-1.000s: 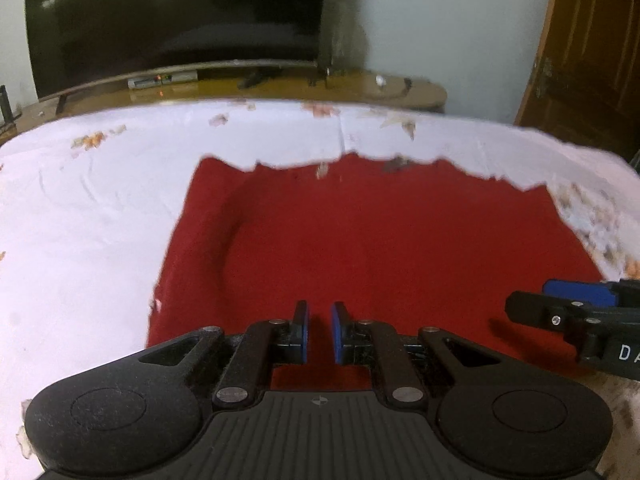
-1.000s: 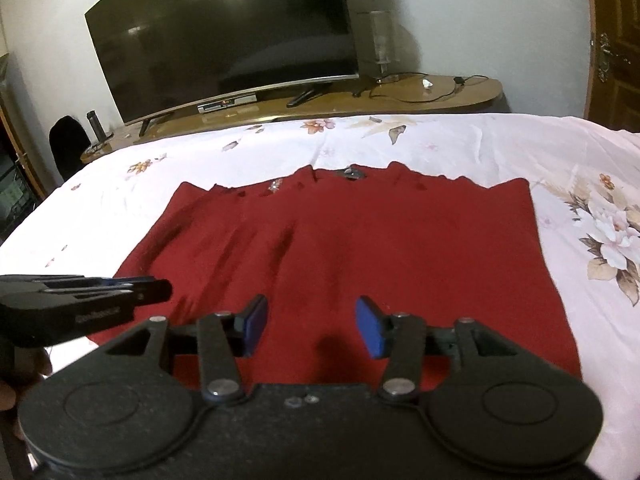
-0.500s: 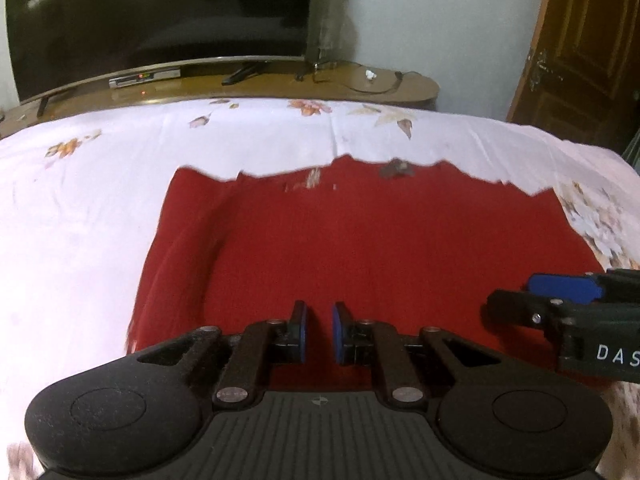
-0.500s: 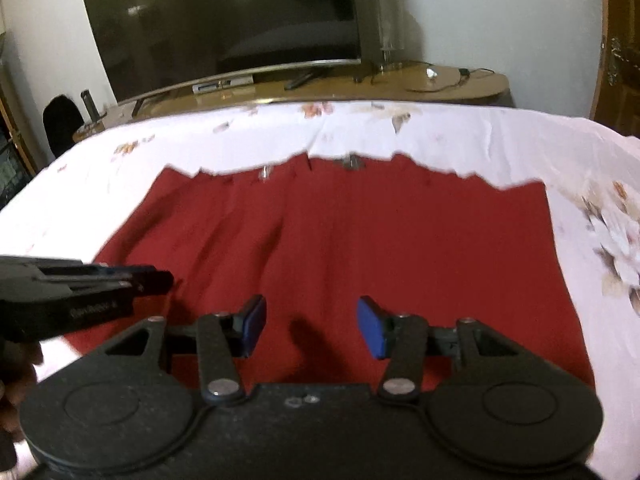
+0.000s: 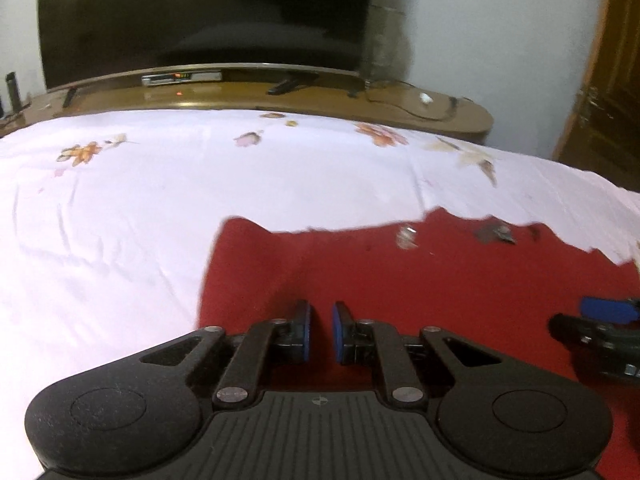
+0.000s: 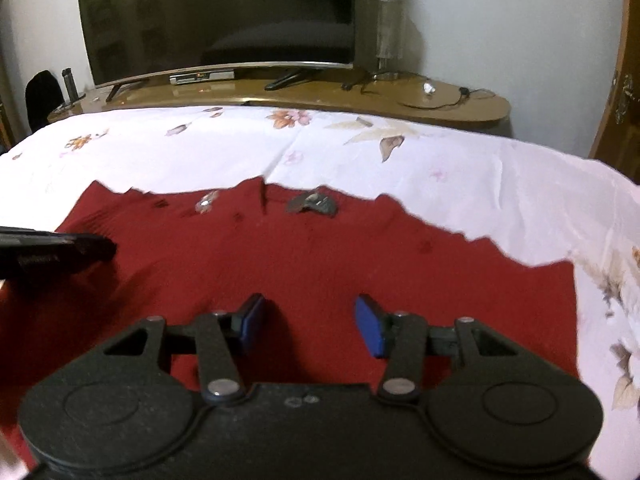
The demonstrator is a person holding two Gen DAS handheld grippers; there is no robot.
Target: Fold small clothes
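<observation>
A dark red knit garment lies spread flat on the white floral bedsheet; it also shows in the right wrist view. My left gripper hovers over the garment's left part, its blue pads a narrow gap apart with nothing between them. My right gripper hovers over the garment's middle, wide open and empty. Each gripper shows at the edge of the other's view: the right one, the left one.
A wooden TV stand with a large dark TV runs behind the bed. A wooden door stands at the right. Small grey tags lie at the garment's far edge.
Both grippers have moved forward over the garment. The left wrist view has swung left, so the garment now sits to the right. Both jaw openings are unchanged.
</observation>
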